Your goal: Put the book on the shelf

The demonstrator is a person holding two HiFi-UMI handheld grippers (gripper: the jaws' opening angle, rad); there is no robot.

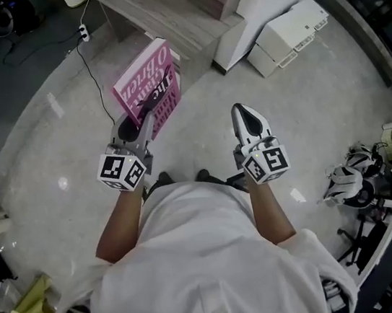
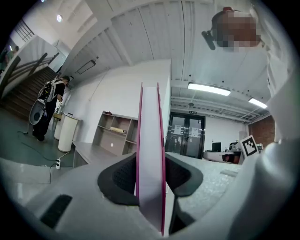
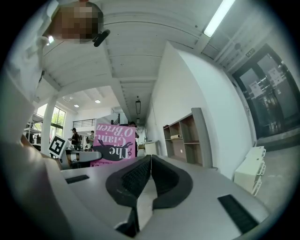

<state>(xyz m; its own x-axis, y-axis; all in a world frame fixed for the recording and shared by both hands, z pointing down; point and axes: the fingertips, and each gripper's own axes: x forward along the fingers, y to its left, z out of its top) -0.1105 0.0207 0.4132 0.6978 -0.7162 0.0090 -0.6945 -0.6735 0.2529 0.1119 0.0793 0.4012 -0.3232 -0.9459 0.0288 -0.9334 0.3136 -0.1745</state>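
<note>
The left gripper clamped the pink book by one edge only, so it could pivot or slip short of the far shelf.

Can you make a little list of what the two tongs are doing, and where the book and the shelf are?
left tongs: shut on the book
book: pink, held up off the floor
right tongs: shut, empty
shelf: ahead, by the white wall
book on shelf: not yet
</note>
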